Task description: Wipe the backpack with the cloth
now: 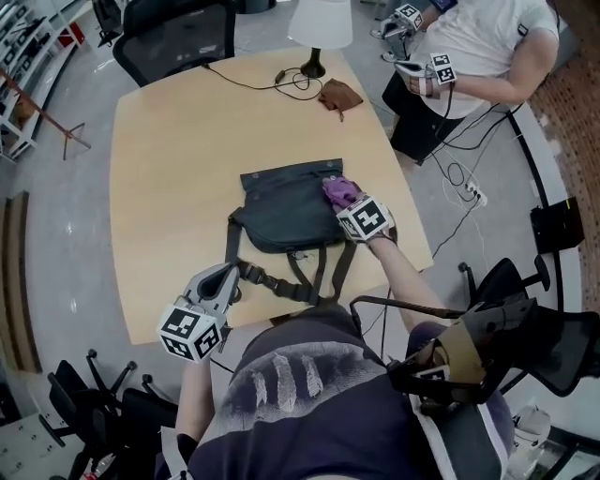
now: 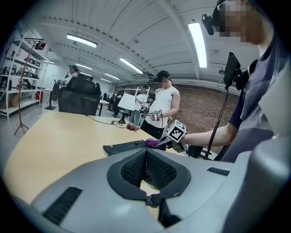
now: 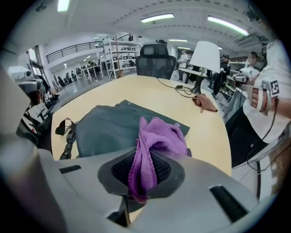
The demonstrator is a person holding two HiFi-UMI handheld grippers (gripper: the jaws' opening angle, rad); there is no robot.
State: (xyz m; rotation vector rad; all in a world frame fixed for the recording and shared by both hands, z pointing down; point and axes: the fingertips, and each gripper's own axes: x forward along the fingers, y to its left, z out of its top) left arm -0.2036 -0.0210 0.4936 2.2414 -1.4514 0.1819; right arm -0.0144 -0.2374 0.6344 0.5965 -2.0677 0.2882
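A dark grey backpack (image 1: 286, 211) lies flat in the middle of the wooden table (image 1: 178, 159), straps trailing toward me. My right gripper (image 1: 349, 204) is shut on a purple cloth (image 1: 338, 190), which rests on the backpack's right upper part. In the right gripper view the purple cloth (image 3: 152, 145) is pinched between the jaws above the backpack (image 3: 109, 127). My left gripper (image 1: 223, 279) hangs at the near table edge by the straps, jaws closed together on nothing. The left gripper view shows the backpack (image 2: 127, 146) and cloth (image 2: 153, 143) far ahead.
A lamp (image 1: 319, 28) with a black cable and a brown cloth (image 1: 338, 94) stand at the table's far side. Another person (image 1: 478, 47) with grippers stands at the far right. Office chairs (image 1: 178, 33) ring the table; a cable crosses near my right arm.
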